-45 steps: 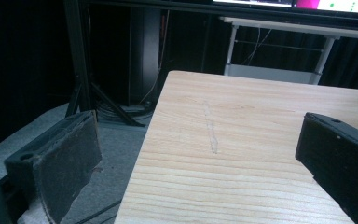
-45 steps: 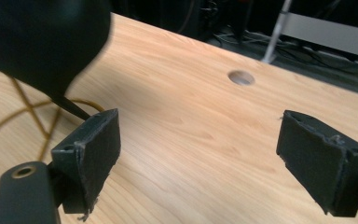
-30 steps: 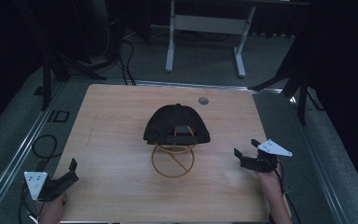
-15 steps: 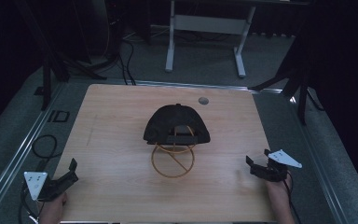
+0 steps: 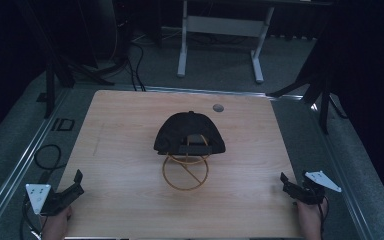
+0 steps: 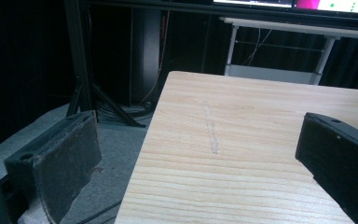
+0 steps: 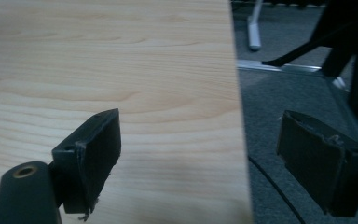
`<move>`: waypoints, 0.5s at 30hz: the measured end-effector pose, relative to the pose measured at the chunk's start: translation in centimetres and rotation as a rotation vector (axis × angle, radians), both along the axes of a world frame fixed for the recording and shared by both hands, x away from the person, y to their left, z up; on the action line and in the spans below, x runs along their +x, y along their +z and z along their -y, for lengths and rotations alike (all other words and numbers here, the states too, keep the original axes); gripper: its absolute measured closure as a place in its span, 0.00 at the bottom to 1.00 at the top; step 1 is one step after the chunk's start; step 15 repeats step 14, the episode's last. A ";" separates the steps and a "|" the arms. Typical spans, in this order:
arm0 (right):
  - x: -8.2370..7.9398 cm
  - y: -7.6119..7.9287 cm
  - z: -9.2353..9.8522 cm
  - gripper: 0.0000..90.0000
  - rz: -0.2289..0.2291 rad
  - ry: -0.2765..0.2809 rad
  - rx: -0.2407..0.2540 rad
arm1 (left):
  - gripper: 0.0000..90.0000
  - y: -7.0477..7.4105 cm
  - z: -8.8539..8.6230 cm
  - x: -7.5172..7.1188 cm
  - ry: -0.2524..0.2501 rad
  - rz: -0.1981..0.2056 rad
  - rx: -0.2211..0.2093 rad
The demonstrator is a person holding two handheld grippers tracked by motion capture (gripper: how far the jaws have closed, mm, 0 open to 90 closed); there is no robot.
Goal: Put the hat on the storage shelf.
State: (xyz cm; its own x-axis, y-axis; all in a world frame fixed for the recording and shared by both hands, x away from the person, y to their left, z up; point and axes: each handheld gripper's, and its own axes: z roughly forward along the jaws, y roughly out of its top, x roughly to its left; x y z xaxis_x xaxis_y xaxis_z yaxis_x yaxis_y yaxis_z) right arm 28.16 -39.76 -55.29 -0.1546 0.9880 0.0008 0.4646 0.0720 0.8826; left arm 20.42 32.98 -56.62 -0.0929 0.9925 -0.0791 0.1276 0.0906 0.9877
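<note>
A black cap (image 5: 190,133) rests on a gold wire stand (image 5: 185,171) in the middle of the wooden table (image 5: 120,145). My left gripper (image 5: 75,184) is at the table's front left corner, open, its jaws straddling the table's left edge (image 6: 142,149) with nothing between them. My right gripper (image 5: 286,184) is at the front right edge, also open and empty, one jaw over the wood and the other over the floor past the table's right edge (image 7: 242,140). Both stand well apart from the cap.
A small round grey grommet (image 5: 218,107) sits near the table's far edge. Beyond the table are a white-legged stand (image 5: 220,45), black tripod legs (image 5: 310,85) and cables (image 5: 47,155) on the grey floor.
My right gripper has drawn back from the table toward the front right edge and outward. The left gripper, cap and stand have not moved.
</note>
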 end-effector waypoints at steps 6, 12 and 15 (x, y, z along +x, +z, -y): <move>-0.8 -0.2 0.5 0.15 0.046 -0.089 -0.012 | 0.01 0.0 0.0 0.0 0.000 0.002 -0.001; -0.7 -0.2 0.4 0.15 0.044 -0.090 -0.021 | 0.01 0.0 0.0 0.0 0.000 0.004 -0.005; -0.7 -0.2 0.5 0.15 0.042 -0.091 -0.018 | 0.01 0.0 0.0 0.0 -0.001 0.003 -0.003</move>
